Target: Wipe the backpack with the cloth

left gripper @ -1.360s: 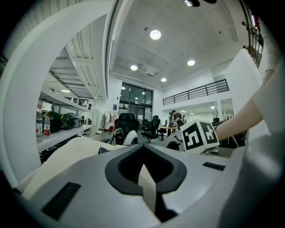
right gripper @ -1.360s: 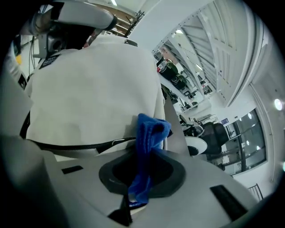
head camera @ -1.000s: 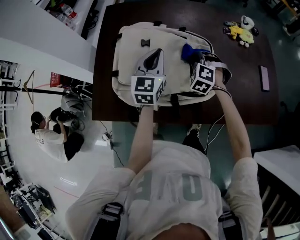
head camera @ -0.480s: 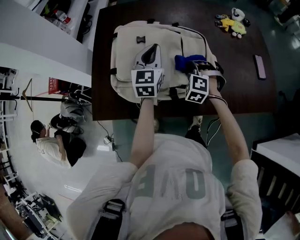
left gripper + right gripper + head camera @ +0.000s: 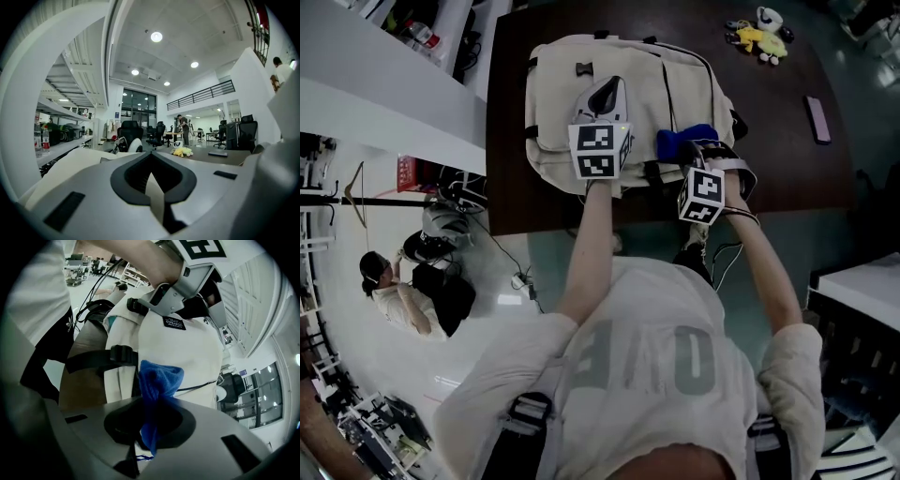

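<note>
Dragged back toward the person over the last second, the right claw (image 5: 697, 157) now sits by the near edge of the cream backpack (image 5: 628, 70) rather than farther up its panel. The blue cloth (image 5: 682, 141) has come along with it. The left claw (image 5: 605, 101) has kept its place over the middle of the bag.

The right claw is clenched on the blue cloth (image 5: 158, 380). In the right gripper view the cloth's lower part is pinched down between the jaws, and the rest bunches up out of them in a loose wad. Just beyond the claw tips the wad lies against the backpack's pale fabric (image 5: 187, 352). A black strap with a buckle (image 5: 118, 355) crosses the bag to this claw's left. A small black label (image 5: 174, 323) sits on the panel farther beyond the tips.

The left claw (image 5: 154, 197) is clenched too, its jaws meeting in a narrow point with nothing seen between them. It points nearly level across the bag, with cream fabric (image 5: 70, 161) spreading below it and to its left.

The backpack lies flat on the dark desk (image 5: 778, 141), under both claws. Well beyond the right claw and off to its right, a yellow plush toy (image 5: 757, 39) rests near the far edge. A dark flat slab (image 5: 817, 119), too small to identify, lies apart from the toy and nearer the claw.
</note>
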A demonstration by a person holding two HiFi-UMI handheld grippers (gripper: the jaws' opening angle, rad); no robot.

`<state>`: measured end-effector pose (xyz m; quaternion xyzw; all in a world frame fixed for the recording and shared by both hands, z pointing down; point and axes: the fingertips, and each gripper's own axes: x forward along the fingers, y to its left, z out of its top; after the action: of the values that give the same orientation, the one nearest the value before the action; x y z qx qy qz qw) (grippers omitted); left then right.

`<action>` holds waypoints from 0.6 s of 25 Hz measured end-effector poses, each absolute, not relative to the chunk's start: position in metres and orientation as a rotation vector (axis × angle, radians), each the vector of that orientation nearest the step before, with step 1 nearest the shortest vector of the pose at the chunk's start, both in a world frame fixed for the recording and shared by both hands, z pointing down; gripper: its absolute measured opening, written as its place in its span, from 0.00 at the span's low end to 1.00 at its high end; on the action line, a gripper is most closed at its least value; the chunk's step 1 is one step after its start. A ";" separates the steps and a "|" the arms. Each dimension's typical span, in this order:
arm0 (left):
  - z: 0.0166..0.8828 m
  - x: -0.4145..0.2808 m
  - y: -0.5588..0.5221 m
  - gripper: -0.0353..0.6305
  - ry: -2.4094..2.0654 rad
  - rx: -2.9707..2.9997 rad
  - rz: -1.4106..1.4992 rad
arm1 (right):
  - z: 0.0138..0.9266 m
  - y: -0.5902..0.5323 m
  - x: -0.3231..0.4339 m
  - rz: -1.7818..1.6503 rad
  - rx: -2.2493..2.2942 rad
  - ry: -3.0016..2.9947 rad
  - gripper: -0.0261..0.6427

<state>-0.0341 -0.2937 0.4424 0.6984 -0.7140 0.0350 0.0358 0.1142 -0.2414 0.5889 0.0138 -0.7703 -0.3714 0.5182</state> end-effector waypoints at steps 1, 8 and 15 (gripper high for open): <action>0.442 -0.034 -0.293 0.06 -2.187 2.152 0.103 | 0.591 -0.238 0.117 -0.886 0.039 -1.843 0.10; 0.443 -0.034 -0.292 0.06 -2.182 2.155 0.099 | 0.599 -0.211 0.128 -0.889 -0.013 -1.815 0.10; 0.443 -0.031 -0.294 0.06 -2.161 2.177 0.105 | 0.568 -0.237 0.126 -0.640 -0.135 -2.000 0.10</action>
<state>-0.0308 -0.2944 0.4435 0.7089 -0.7036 0.0342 0.0362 0.1262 -0.2365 0.5678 -0.0556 -0.8254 -0.2640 0.4959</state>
